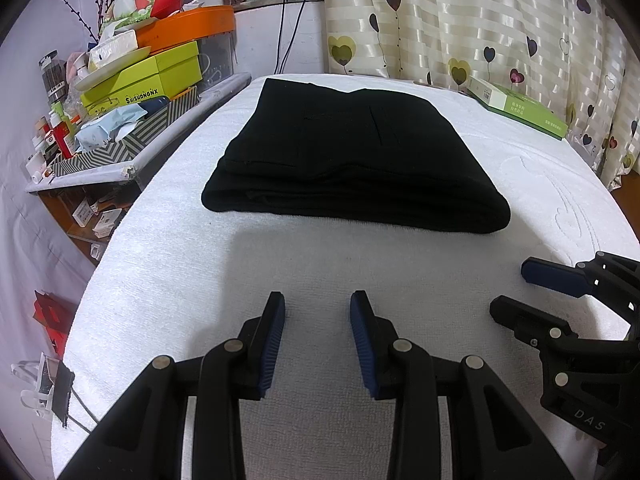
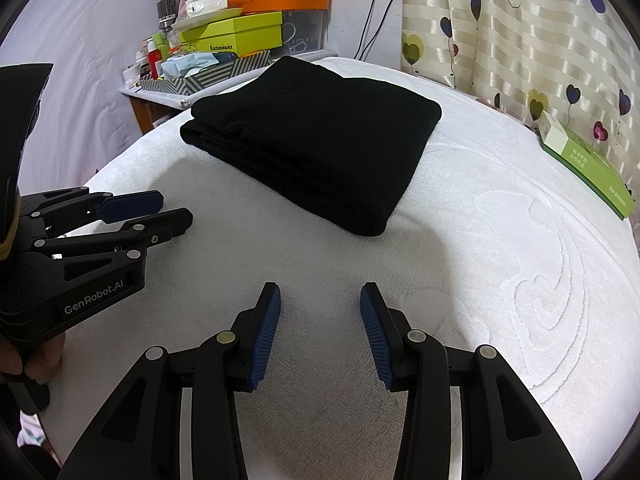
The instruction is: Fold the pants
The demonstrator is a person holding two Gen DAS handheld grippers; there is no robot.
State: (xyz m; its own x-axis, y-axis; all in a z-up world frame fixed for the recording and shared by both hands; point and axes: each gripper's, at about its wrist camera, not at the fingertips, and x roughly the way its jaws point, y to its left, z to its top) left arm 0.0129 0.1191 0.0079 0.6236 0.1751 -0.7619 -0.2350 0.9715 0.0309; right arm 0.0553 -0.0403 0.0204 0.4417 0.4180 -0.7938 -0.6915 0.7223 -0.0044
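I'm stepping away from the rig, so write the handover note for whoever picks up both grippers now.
Left gripper: jaws open, empty, above the white towel near its front edge.
Right gripper: jaws open, empty, beside the left one.
Pants: black, folded into a layered rectangle, lying flat in the middle of the towel, clear of both grippers.
Done: the folding looks complete.
Left: probably nothing beyond checking that the edges line up. A green box lies at the towel's far right.

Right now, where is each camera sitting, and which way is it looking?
Left wrist: sits on the left gripper, open, looking across the white towel-covered table at the folded black pants; right gripper at its right edge.
Right wrist: sits on the right gripper, open, facing likewise; left gripper at its left edge.
Both show pants, flat green box, heart-patterned curtain.
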